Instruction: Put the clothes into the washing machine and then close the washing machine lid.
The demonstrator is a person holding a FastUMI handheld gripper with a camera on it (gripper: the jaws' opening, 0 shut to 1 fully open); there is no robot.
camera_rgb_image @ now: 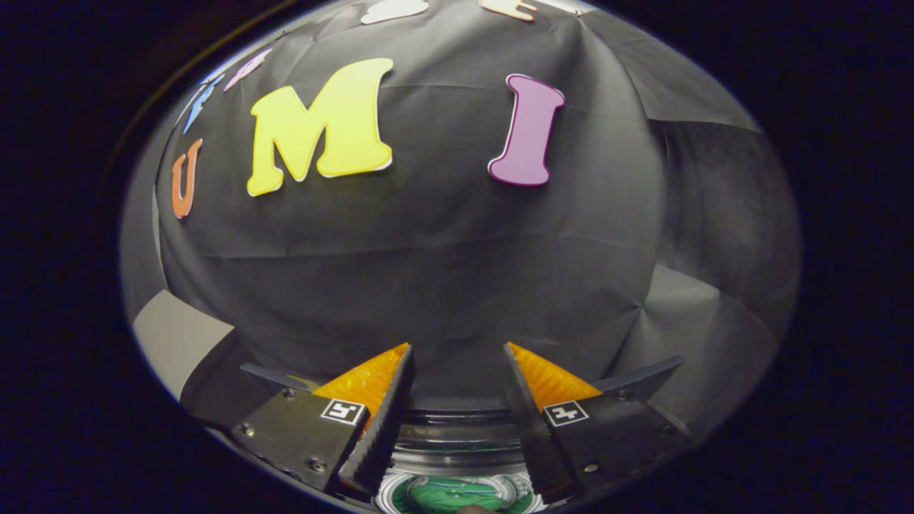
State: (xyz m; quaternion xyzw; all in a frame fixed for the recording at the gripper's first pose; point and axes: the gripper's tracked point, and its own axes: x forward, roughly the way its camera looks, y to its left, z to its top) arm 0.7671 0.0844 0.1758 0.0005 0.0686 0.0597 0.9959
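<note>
- Gripper view: the gripper (457, 353) has its fingers spread apart, nothing between them, tips against the black cloth wall (443, 271).
- Below, between the finger bases, the washer (457, 428) shows a dark, shiny round rim.
- Green cloth (457, 495) lies inside it, under what seems a clear lid.
</note>
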